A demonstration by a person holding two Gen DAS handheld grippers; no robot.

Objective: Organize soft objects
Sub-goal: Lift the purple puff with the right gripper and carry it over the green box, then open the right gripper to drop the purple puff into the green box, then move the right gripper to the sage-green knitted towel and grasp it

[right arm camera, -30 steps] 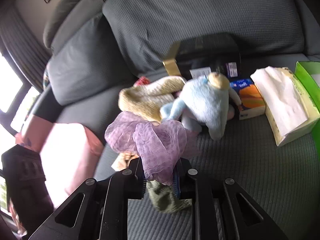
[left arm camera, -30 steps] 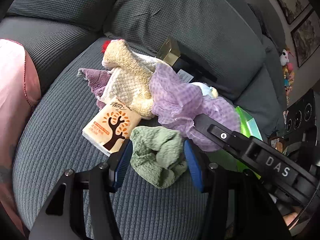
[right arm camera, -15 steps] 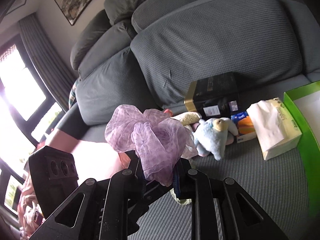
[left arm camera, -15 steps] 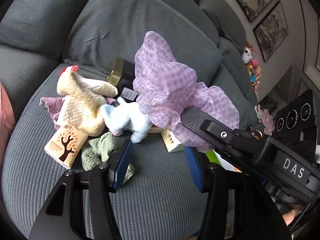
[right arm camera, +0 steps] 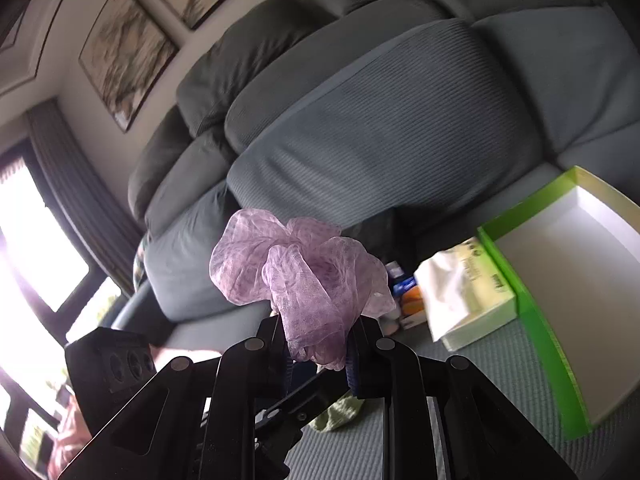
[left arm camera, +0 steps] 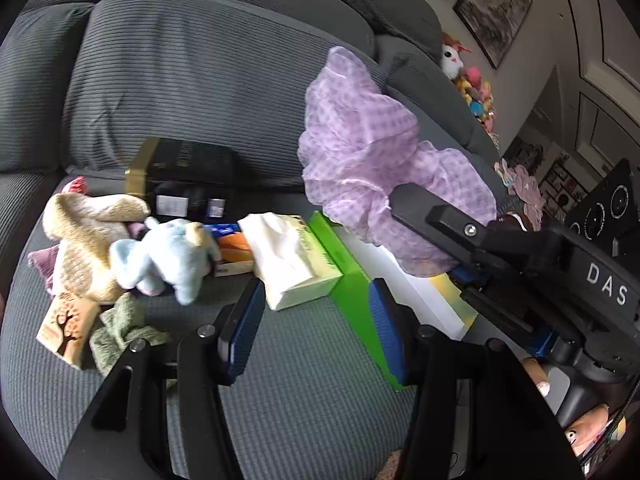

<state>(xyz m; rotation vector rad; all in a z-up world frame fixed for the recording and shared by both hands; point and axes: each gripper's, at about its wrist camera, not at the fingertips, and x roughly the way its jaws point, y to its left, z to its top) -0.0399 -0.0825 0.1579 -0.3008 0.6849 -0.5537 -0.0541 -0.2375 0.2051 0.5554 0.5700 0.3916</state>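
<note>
With the right gripper [right arm camera: 318, 354] pinching only a fold of the billowing purple scarf [right arm camera: 296, 268] above the sofa seat [left arm camera: 300, 400], it is risking slipping or snagging short of the green box [right arm camera: 532, 312], while the left gripper [left arm camera: 316, 332] is hanging open, empty.

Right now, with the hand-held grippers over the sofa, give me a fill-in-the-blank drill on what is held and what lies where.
1. The right hand-held gripper is shut on the ____ gauze scarf.
2. The left hand-held gripper is open and holds ____.
3. The white inside of the green box holds ____.
4. The tissue pack lies between the green box and the light blue ____.

Missing words: purple; nothing; nothing; plush toy
</note>
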